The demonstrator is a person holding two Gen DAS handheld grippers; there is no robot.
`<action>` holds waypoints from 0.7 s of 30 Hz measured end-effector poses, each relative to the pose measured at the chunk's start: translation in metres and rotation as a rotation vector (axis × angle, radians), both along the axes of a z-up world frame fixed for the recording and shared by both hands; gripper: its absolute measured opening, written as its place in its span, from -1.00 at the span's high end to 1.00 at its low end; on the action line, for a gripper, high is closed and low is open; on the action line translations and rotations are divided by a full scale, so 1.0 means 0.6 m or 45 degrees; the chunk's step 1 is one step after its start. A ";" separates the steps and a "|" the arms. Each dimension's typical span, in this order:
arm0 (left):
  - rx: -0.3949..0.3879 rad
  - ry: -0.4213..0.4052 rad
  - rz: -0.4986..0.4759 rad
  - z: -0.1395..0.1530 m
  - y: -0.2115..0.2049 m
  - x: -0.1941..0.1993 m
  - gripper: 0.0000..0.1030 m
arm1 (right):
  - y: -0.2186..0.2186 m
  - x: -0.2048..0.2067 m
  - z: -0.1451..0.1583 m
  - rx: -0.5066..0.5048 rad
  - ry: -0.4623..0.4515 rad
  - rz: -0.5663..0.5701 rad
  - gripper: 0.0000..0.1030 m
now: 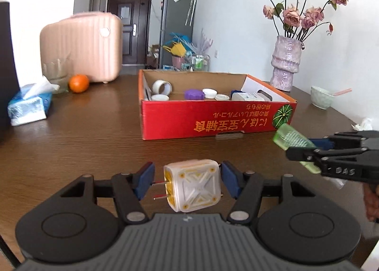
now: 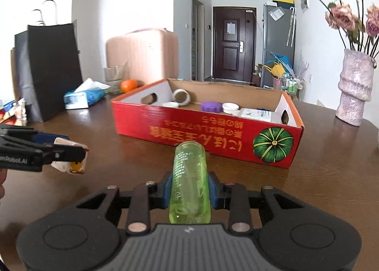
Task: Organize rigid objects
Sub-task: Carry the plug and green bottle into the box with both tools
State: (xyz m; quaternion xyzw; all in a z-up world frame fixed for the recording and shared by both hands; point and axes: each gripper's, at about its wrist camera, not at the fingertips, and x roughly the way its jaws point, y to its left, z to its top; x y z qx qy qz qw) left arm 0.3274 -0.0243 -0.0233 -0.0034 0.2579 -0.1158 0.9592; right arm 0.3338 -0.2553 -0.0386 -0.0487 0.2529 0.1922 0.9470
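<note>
1. Left wrist view: left gripper (image 1: 187, 182) is partly open with a white-and-yellow plug adapter (image 1: 193, 185) between the blue pads. Its two prongs point at the left pad (image 1: 144, 179); the right pad sits against its other side. The adapter hangs above the table (image 1: 94, 133), so it is gripped end to end.
2. Same view, right edge: right gripper (image 1: 305, 150) comes in holding a green bottle (image 1: 292, 139), tilted, in the air near the box's front right corner.
3. Right wrist view: right gripper (image 2: 189, 191) is narrow, pads pressed on both sides of the green bottle (image 2: 189, 183). The bottle lies along the fingers, far end towards the box.
4. Same view, left edge: left gripper (image 2: 71, 152) with the plug adapter (image 2: 73, 164) in its jaws, well apart from the bottle.
5. Red cardboard box (image 2: 180, 132) stands on the table ahead of both grippers. Inside it: tape roll (image 2: 181, 97), purple lid (image 2: 211, 107), white lids, a white pack.
6. Neither held item is over the box; both are short of its front wall.
7. Around: tissue pack (image 1: 29, 107), orange (image 1: 78, 83), pink suitcase (image 1: 81, 46), vase of dried roses (image 1: 285, 62), small bowl (image 1: 322, 97).
</note>
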 end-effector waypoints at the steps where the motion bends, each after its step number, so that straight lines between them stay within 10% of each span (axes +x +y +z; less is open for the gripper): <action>1: 0.002 -0.015 0.003 0.004 0.003 -0.007 -0.21 | 0.000 -0.010 0.006 -0.001 -0.008 0.003 0.42; 11: -0.044 -0.092 -0.083 0.061 -0.005 0.042 -0.21 | -0.005 0.000 0.052 0.013 -0.047 0.002 0.42; 21: -0.071 0.041 -0.079 0.098 -0.073 0.346 -0.21 | 0.034 0.255 0.105 -0.086 0.002 0.009 0.42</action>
